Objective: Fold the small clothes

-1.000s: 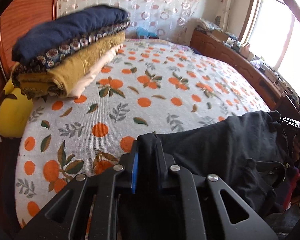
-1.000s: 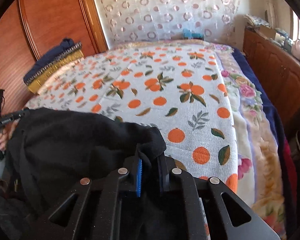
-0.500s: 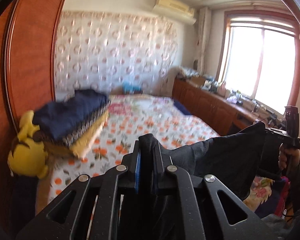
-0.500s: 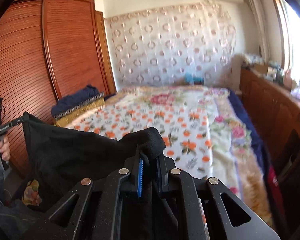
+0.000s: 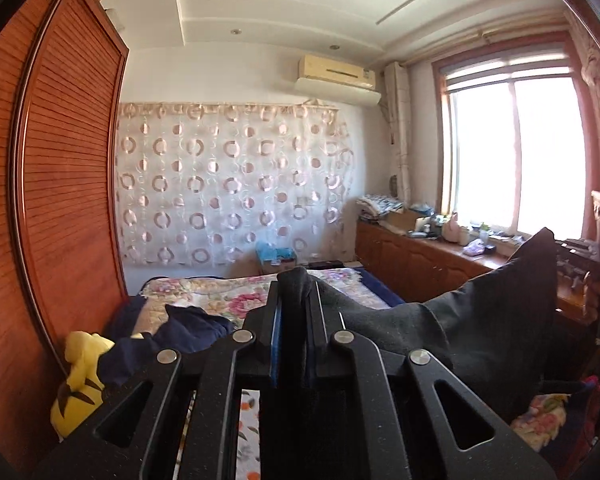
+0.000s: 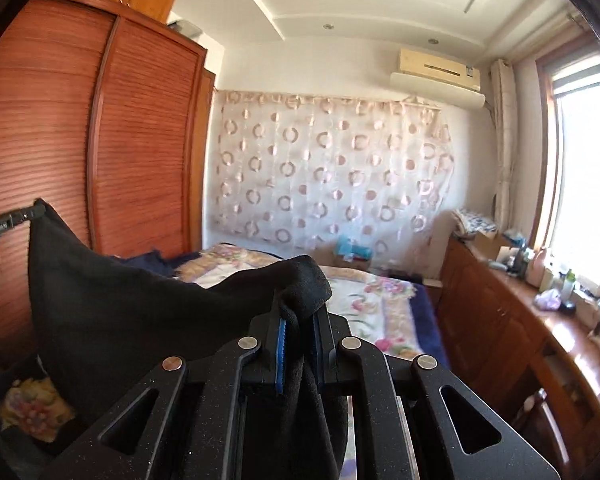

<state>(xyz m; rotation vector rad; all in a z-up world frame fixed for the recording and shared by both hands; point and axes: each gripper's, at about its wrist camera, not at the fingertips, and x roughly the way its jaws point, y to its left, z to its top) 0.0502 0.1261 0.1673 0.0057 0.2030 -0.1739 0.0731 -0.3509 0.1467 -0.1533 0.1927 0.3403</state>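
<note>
Wooden wardrobe (image 5: 60, 200) flanks the bed (image 5: 228, 292). Both the left gripper (image 5: 294, 312) and right gripper (image 6: 300, 320) pinch a black garment (image 6: 140, 300), its stretched cloth hiding the near bed edge. Navy clothes (image 5: 188, 328) sit by a yellow plush (image 5: 80, 376).

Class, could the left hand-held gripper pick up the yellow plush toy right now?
Probably not: the left hand-held gripper is shut on the black garment, and the yellow plush toy sits below, beside the wardrobe.

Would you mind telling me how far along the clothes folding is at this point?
Done: a dark blue garment lies on the bed; whether it is folded is unclear here. In hand: the left gripper and right gripper each pinch the black garment, stretched in the air. Left: lay it down and fold it.
</note>
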